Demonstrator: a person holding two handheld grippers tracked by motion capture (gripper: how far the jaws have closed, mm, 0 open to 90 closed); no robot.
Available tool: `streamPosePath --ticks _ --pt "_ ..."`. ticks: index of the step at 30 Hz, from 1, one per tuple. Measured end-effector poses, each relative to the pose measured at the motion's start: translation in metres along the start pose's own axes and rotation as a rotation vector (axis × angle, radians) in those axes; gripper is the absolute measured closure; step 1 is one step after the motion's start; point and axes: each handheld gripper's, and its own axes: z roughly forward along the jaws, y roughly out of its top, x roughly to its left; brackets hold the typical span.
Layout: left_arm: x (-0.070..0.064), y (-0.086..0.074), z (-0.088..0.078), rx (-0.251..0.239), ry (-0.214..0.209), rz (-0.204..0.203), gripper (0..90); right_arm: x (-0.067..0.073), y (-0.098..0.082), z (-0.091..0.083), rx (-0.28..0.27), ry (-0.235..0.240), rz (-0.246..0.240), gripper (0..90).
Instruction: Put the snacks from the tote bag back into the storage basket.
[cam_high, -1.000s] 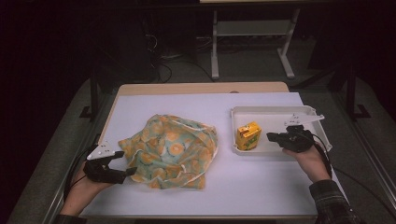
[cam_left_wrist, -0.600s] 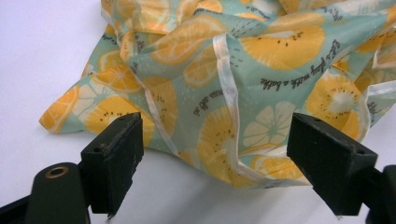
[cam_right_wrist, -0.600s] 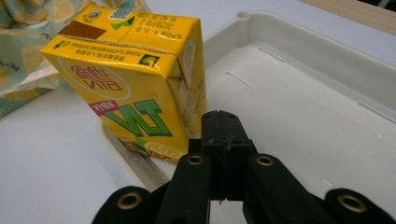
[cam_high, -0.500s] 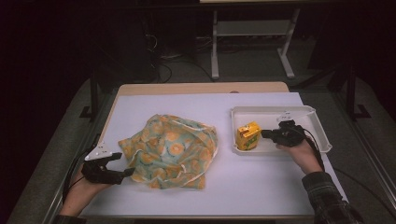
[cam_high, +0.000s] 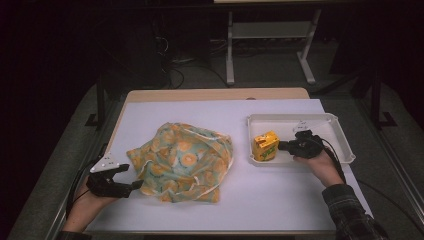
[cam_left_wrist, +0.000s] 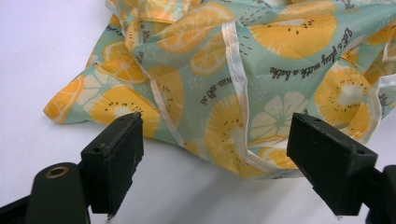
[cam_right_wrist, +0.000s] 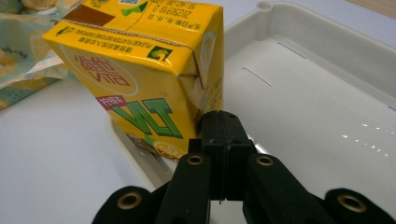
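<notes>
Left claw: the left claw (cam_high: 131, 176) lay low on the worktop (cam_high: 200, 112) at the near left, jaws spread wide with nothing between them; in the left gripper view (cam_left_wrist: 215, 172) they framed the bag's near edge without touching it.
Bag: the fruit-print fabric bag (cam_high: 184, 161) sat crumpled and flat on the worktop, just beyond the left claw; its white-trimmed edge (cam_left_wrist: 233, 70) faced the jaws, and no opening had been lifted or held.
Right claw: the right claw (cam_high: 281, 145) reached leftward inside the tray, jaws pressed together and gripping nothing; in the right gripper view its closed tips (cam_right_wrist: 223, 135) stood against, or a hair off, the carton's near corner.
Carton: the yellow drink carton (cam_high: 265, 145) stood at the left end of the tray, leaning at the rim (cam_right_wrist: 135, 56), not grasped.
Tray: the white tray (cam_high: 320, 122) sat at the right, apart from the bag, holding nothing else.
Progress: early, by my reading. Neither thing had been picked up. Left to do: take hold of the bag, open it, grip the carton and carry it across.
</notes>
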Motion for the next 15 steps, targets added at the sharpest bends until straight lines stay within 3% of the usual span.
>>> streamPosePath --ticks 15 --pt "0.0014 0.0004 -0.001 0.007 0.007 0.005 18.3 0.0058 -0.0016 -0.0032 0.023 0.007 -0.004 90.0"
